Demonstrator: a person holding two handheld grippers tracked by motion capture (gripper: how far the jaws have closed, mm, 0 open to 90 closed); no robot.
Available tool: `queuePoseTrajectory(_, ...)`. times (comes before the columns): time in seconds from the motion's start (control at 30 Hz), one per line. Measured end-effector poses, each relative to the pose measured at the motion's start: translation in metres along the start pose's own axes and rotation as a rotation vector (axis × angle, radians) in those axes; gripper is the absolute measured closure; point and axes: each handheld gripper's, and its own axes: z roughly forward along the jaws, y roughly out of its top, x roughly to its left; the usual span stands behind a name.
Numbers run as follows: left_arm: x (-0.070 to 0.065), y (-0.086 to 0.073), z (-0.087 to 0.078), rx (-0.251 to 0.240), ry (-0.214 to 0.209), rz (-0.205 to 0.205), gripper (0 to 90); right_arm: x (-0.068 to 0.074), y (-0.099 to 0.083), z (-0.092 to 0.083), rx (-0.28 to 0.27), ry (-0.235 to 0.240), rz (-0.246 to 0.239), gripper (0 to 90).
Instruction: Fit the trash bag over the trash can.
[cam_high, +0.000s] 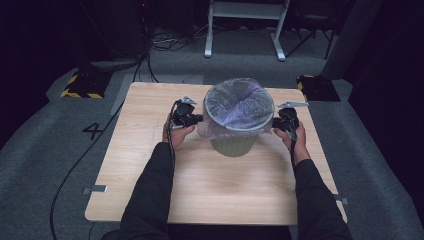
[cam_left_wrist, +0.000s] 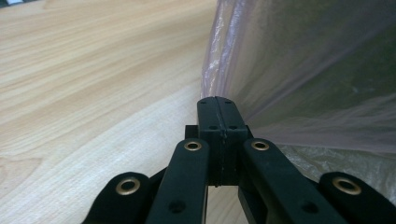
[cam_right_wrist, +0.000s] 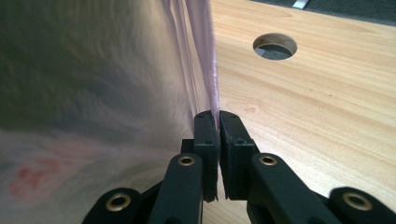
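Note:
A greenish waste bin (cam_high: 233, 145) stands upright in the middle of the wooden table (cam_high: 210, 190). A thin purple plastic bag (cam_high: 239, 104) lines it and folds down over its rim. My left gripper (cam_high: 200, 119) is at the bin's left side, shut on the bag's hanging edge. In the left gripper view the pads (cam_left_wrist: 217, 100) meet where the bag film (cam_left_wrist: 303, 70) begins. My right gripper (cam_high: 275, 122) is at the bin's right side. In the right gripper view it (cam_right_wrist: 218, 114) pinches a gathered fold of the bag (cam_right_wrist: 93, 70).
A round hole (cam_right_wrist: 274, 45) is cut in the tabletop beyond the right gripper. Grey carpet surrounds the table, with yellow-and-black striped blocks (cam_high: 80, 86) at its far corners and a white frame (cam_high: 245, 30) behind. A cable (cam_high: 75, 165) trails off to the left.

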Motion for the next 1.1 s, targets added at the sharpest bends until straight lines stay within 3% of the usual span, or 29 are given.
queuePoseTrajectory(0.17, -0.003, -0.006, -0.001, 0.04, 0.003, 0.03, 89.9, -0.002, -0.005, -0.002, 0.025, 0.004, -0.008, 86.4)
queuePoseTrajectory(0.37, -0.002, -0.019, -0.004, 0.081, 0.036, 0.064, 89.9, -0.006, -0.016, -0.006, 0.061, 0.02, -0.01, 84.5)
queuePoseTrajectory(0.43, -0.001, -0.021, -0.007, 0.065, 0.048, 0.058, 89.9, -0.007, -0.019, -0.008, 0.051, 0.015, -0.014, 81.7)
queuePoseTrajectory(0.5, -0.001, -0.022, -0.013, 0.02, 0.054, 0.048, 89.3, -0.008, -0.02, -0.012, 0.038, 0.008, -0.023, 75.5)
queuePoseTrajectory(0.53, -0.001, -0.022, -0.016, 0.01, 0.072, 0.053, 80.2, -0.007, -0.02, -0.015, 0.03, -0.001, -0.027, 70.7)
queuePoseTrajectory(0.6, -0.002, -0.022, -0.024, -0.022, 0.06, 0.067, 71.8, -0.008, -0.019, -0.022, 0.006, -0.014, -0.027, 59.4)
queuePoseTrajectory(0.83, 0.001, -0.022, -0.059, -0.113, 0.097, 0.055, 37.4, -0.013, -0.018, -0.052, -0.05, -0.062, -0.091, 42.6)
queuePoseTrajectory(0.9, 0.001, -0.022, -0.071, -0.149, 0.071, 0.069, 32.4, -0.014, -0.017, -0.063, -0.08, -0.072, -0.103, 40.3)
queuePoseTrajectory(0.97, -0.002, -0.021, -0.082, -0.18, 0.042, 0.082, 28.8, -0.012, -0.016, -0.076, -0.12, -0.051, -0.114, 40.0)
queuePoseTrajectory(1.03, -0.008, -0.021, -0.091, -0.182, 0.031, 0.101, 23.5, -0.007, -0.014, -0.087, -0.146, -0.045, -0.146, 39.0)
queuePoseTrajectory(1.1, -0.017, -0.022, -0.097, -0.181, 0.02, 0.145, 18.9, -0.002, -0.014, -0.097, -0.166, -0.018, -0.16, 37.0)
